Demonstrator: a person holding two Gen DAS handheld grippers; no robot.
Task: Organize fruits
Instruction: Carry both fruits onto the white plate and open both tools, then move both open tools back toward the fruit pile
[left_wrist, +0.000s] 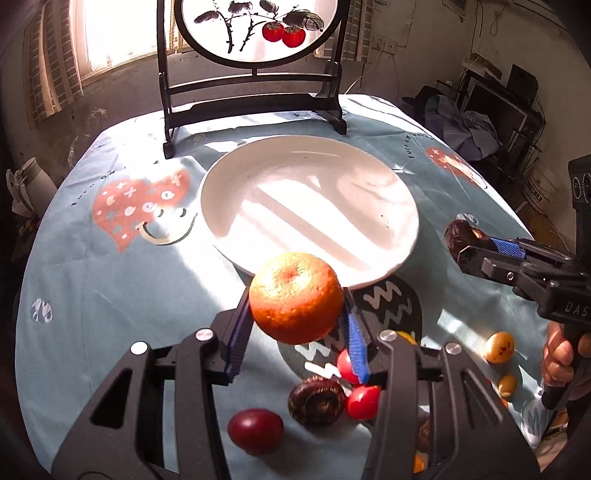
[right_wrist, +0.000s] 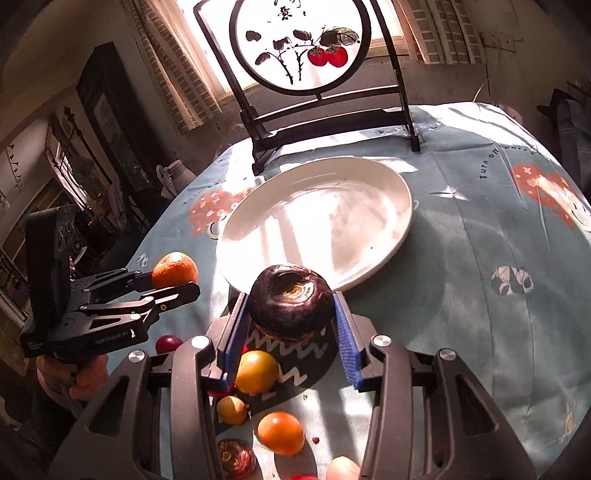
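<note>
The left gripper (left_wrist: 297, 314) is closed partway on an orange (left_wrist: 296, 297), its blue pads (left_wrist: 355, 345) pressing the fruit's two sides and holding it clear of the tablecloth (left_wrist: 92, 295), just in front of the plate's near rim. The right gripper (right_wrist: 291, 314) is likewise clamped on one dark purple-brown round fruit (right_wrist: 290, 301), lifted above the cloth just short of the plate.

Under and behind the left gripper's fingers, the left wrist view shows loose fruit lying on the cloth: one dark red fruit (left_wrist: 255, 430), one dark brown fruit (left_wrist: 316, 402) and two small red tomatoes (left_wrist: 363, 401), with two small yellow fruits (left_wrist: 499, 347) further right near the hand (left_wrist: 561, 363) holding the right gripper. The right wrist view shows one yellow tomato (right_wrist: 256, 371), one smaller yellow fruit (right_wrist: 231, 410), one orange tomato (right_wrist: 280, 432) and one dark brown fruit (right_wrist: 235, 458) on the cloth near that gripper; some of these may be the same pieces.

Beyond both grippers sits one white plate (left_wrist: 229, 229), resting on the cloth with nothing on it. Behind the plate stands one round painted screen (left_wrist: 255, 33) in a dark wooden frame.
</note>
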